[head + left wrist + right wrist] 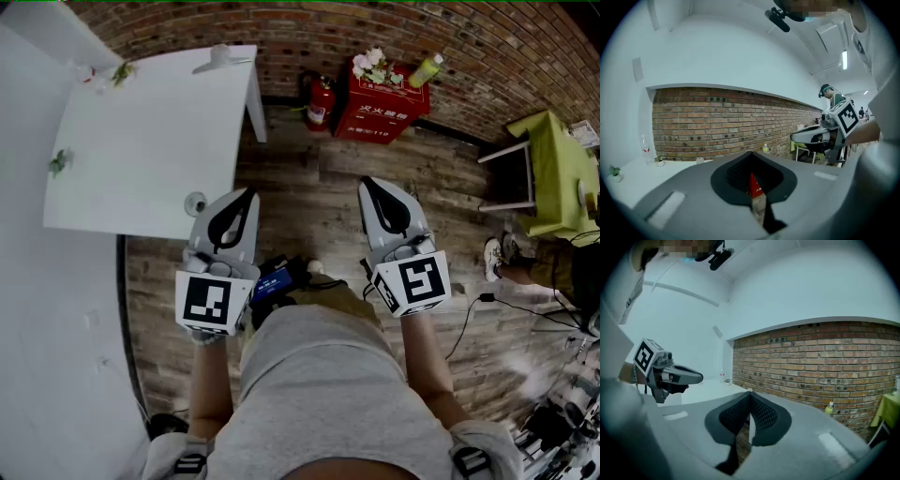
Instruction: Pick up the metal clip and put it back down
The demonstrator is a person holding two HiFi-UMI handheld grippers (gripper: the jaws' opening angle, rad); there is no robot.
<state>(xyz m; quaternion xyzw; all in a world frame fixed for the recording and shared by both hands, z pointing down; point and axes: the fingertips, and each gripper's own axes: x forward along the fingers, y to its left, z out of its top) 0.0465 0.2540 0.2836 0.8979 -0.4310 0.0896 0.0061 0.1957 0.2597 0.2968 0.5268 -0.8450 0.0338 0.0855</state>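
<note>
The left gripper (pixel 242 199) and right gripper (pixel 370 187) are both closed and empty, held level just right of the white table (pixel 141 141), apparently waiting to reach. The metal clip (pixel 195 202) seems to be the small grey piece on the table's near edge.

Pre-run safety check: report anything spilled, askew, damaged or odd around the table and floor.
Nothing stands out. The white table stands upright with nothing spilled on it. The left gripper and right gripper, both shut and empty, hover over the wood floor.
</note>
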